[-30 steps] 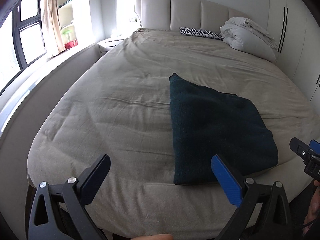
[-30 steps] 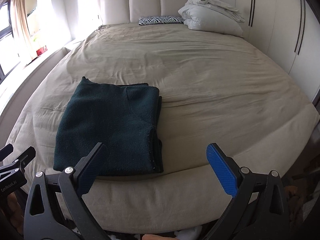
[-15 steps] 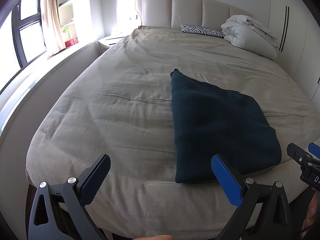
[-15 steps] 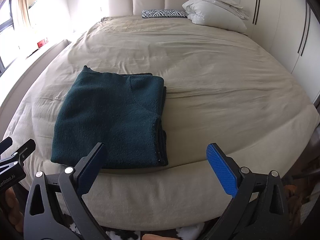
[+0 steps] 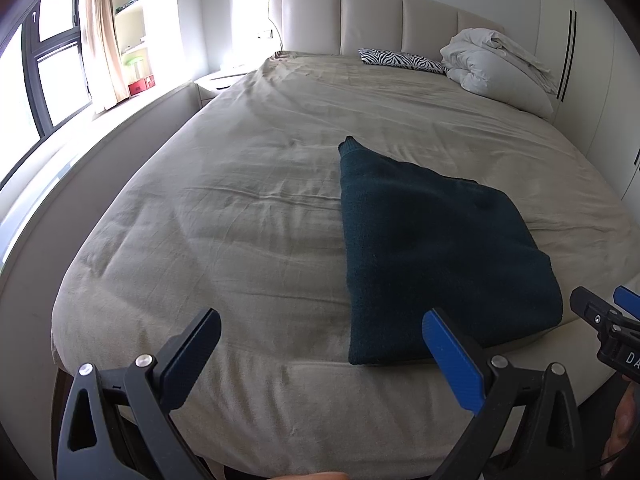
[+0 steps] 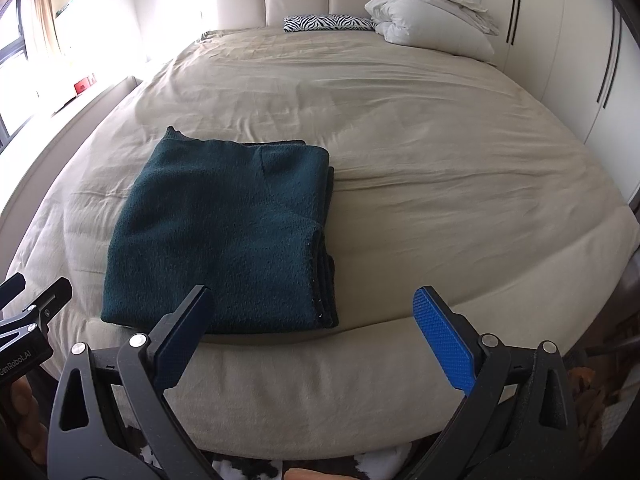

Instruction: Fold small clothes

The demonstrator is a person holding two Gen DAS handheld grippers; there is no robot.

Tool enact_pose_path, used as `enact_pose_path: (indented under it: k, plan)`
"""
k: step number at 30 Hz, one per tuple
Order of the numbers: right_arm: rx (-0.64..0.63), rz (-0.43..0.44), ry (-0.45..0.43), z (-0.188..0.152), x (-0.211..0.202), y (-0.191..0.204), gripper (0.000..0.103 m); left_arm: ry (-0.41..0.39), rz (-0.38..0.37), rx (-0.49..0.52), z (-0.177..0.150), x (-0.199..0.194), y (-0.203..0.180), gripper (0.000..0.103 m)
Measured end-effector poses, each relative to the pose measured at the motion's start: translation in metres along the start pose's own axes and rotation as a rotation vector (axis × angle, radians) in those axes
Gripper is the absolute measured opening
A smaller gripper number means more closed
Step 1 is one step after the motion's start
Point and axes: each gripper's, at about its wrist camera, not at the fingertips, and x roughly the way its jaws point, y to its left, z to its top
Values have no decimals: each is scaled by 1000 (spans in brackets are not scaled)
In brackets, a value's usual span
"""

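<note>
A dark green knit garment [image 5: 436, 248] lies folded into a thick rectangle near the foot edge of the beige bed [image 5: 248, 184]. It also shows in the right wrist view [image 6: 224, 240], with stacked layers along its right edge. My left gripper [image 5: 320, 340] is open and empty, held off the foot of the bed, to the left of the garment's near corner. My right gripper [image 6: 312, 320] is open and empty, in front of the garment's near right corner, apart from it.
A zebra-print pillow [image 5: 400, 60] and a bundled white duvet [image 5: 496, 68] lie by the headboard. A window ledge [image 5: 80, 136] runs along the left of the bed. White wardrobe doors [image 6: 580, 40] stand on the right.
Both grippers have drawn back and risen slightly from the bed, so the garment sits a little farther away. Both stay open and the garment has not moved.
</note>
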Motion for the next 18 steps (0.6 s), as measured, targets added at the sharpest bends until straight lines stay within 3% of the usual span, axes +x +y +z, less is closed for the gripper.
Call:
enact_pose_path:
  k: [18]
  plan:
    - [4,2,9,-1,4,-1,101,6,-2,3,0,3,1,103]
